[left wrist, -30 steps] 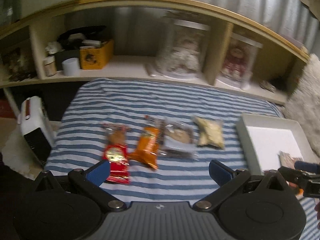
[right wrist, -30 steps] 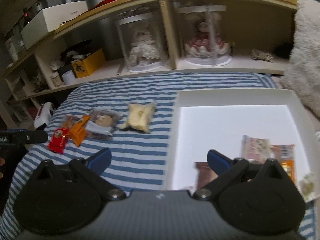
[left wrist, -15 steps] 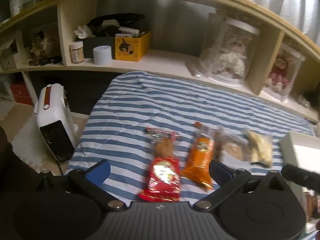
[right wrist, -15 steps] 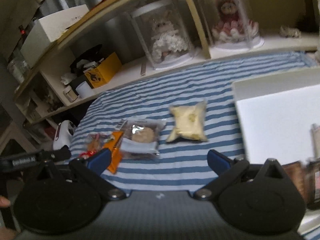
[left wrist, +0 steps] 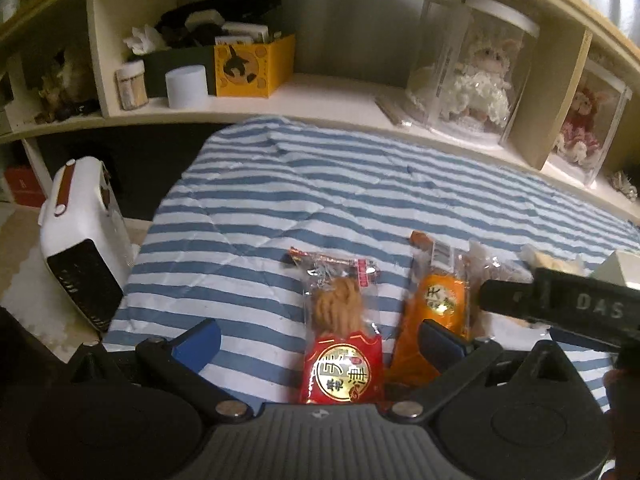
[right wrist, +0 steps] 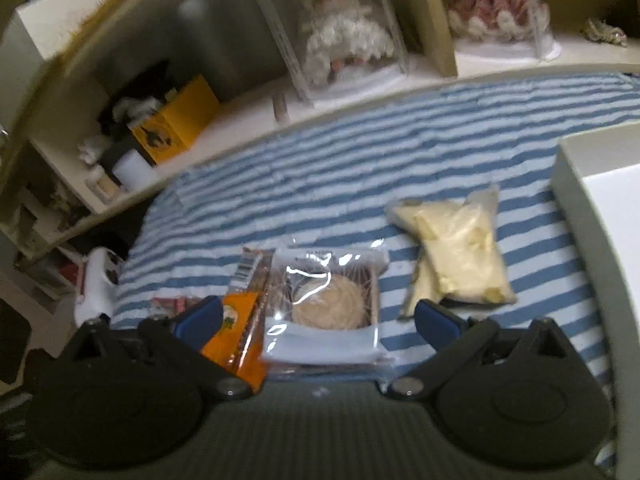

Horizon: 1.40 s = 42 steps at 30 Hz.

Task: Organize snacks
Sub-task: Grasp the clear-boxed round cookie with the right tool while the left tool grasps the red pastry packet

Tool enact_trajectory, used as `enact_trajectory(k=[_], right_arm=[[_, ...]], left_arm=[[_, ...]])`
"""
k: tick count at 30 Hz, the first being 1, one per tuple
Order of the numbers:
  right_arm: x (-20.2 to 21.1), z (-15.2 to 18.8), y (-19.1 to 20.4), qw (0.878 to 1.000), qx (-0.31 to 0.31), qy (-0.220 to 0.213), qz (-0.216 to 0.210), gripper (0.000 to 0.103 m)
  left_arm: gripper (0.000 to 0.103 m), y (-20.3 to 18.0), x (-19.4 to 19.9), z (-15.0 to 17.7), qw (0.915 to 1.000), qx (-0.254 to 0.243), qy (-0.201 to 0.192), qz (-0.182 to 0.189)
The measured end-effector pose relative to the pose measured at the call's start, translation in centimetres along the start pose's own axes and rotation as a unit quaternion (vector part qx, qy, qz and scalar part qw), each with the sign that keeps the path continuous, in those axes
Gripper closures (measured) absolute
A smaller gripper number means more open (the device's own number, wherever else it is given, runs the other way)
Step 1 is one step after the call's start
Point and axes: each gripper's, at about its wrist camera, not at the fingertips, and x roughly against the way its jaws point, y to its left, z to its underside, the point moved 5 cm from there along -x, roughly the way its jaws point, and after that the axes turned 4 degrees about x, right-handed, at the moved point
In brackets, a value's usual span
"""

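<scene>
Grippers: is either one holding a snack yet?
No. Left gripper is open over the red packet; right gripper is open over the clear cake pack.

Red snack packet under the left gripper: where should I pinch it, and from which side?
Pinch the red snack packet across its narrow width at the red lower half, coming straight down. It lies flat, lengthwise between the open left gripper fingers; the orange packet crowds its right edge.

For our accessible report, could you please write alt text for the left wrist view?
The open left gripper hangs over a red snack packet on a striped blanket, an orange packet beside it. The right gripper reaches in from the right.
</scene>
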Motion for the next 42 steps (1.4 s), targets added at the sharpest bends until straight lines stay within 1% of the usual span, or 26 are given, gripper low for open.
enact_trajectory(k=[3, 6, 8, 9, 10, 12, 15, 19, 22, 26, 28, 29, 31, 32, 34, 35, 36, 38, 39, 41, 42], right_arm=[[-1.9, 0.1, 0.4, 1.000, 0.008, 0.024, 0.016, 0.000], [-3.1, 0.2, 0.2, 0.999, 0.009, 0.042, 0.028, 0.000], [-3.3, 0.2, -0.2, 0.999, -0.004, 0.039, 0.016, 0.003], [-3.2, 0.2, -0.5, 0.999, -0.006, 0.039, 0.012, 0.011], [-3.1, 0.2, -0.7, 0.999, -0.002, 0.040, 0.007, 0.022], [-2.6, 0.3, -0.9, 0.999, 0.015, 0.045, -0.014, 0.034], [-1.4, 0.9, -1.1, 0.997, 0.048, 0.055, -0.012, 0.034], [0.8, 2.9, -2.0, 0.993, 0.086, 0.072, -0.022, 0.034], [2.9, 5.0, -3.4, 0.989, 0.111, 0.091, -0.030, 0.034], [6.2, 8.4, -5.5, 0.982, 0.135, 0.124, -0.042, 0.034], [7.8, 10.1, -6.4, 0.978, 0.149, 0.139, -0.044, 0.034], [8.6, 11.1, -6.8, 0.976, 0.154, 0.147, -0.046, 0.034], [9.9, 12.7, -7.3, 0.973, 0.156, 0.161, -0.049, 0.034], [10.5, 13.5, -7.5, 0.973, 0.154, 0.166, -0.052, 0.034], [11.7, 14.8, -7.9, 0.972, 0.142, 0.178, -0.061, 0.033], [12.2, 15.6, -8.0, 0.971, 0.136, 0.183, -0.067, 0.033], [12.6, 16.2, -8.0, 0.971, 0.134, 0.184, -0.070, 0.033], [13.3, 17.2, -7.8, 0.971, 0.147, 0.176, -0.062, 0.033], [13.6, 17.6, -7.7, 0.971, 0.156, 0.171, -0.058, 0.031], [13.6, 18.1, -7.0, 0.970, 0.169, 0.168, -0.051, 0.024], [13.9, 18.4, -6.7, 0.969, 0.171, 0.169, -0.051, 0.018]], left_arm=[[0.000, 0.3, -1.0, 0.2, 1.0000, 0.006, 0.002, -0.003], [0.000, 1.0, -1.6, 0.4, 0.9997, 0.017, 0.010, -0.014], [0.000, 1.4, -1.5, 0.4, 0.9994, 0.027, 0.008, -0.019], [0.000, 1.5, -1.6, 0.4, 0.9993, 0.030, 0.008, -0.019], [0.000, 1.6, -1.5, 0.5, 0.9993, 0.033, 0.008, -0.018], [0.000, 1.7, -1.5, 0.6, 0.9991, 0.037, 0.009, -0.020], [0.000, 1.6, -1.3, 0.6, 0.9989, 0.040, 0.011, -0.020], [0.000, 1.6, -1.3, 0.8, 0.9992, 0.033, 0.006, -0.021], [0.000, 1.2, -1.5, 0.8, 0.9995, 0.019, 0.003, -0.026], [0.000, 0.2, -1.6, 0.7, 0.9998, -0.002, -0.007, -0.016], [0.000, 0.0, -1.8, 0.6, 0.9997, -0.002, -0.011, -0.022], [0.000, 0.0, -1.8, 0.6, 0.9996, 0.006, -0.012, -0.025], [0.002, -0.1, -1.9, 0.6, 0.9995, 0.018, -0.010, -0.025], [0.003, -0.3, -2.0, 0.7, 0.9995, 0.013, -0.008, -0.027], [0.010, -0.5, -2.1, 0.8, 0.9993, -0.004, -0.002, -0.038], [0.011, -0.4, -2.1, 0.9, 0.9991, -0.005, 0.001, -0.043], [0.013, -0.3, -2.2, 0.9, 0.9990, -0.003, 0.003, -0.043], [0.016, -0.1, -2.2, 0.9, 0.9990, 0.001, 0.003, -0.044], [0.018, 0.0, -2.2, 0.9, 0.9990, 0.002, 0.000, -0.045], [0.020, 0.0, -2.2, 1.1, 0.9989, 0.005, -0.006, -0.045], [0.020, 0.0, -2.3, 1.2, 0.9989, 0.006, -0.008, -0.046]])
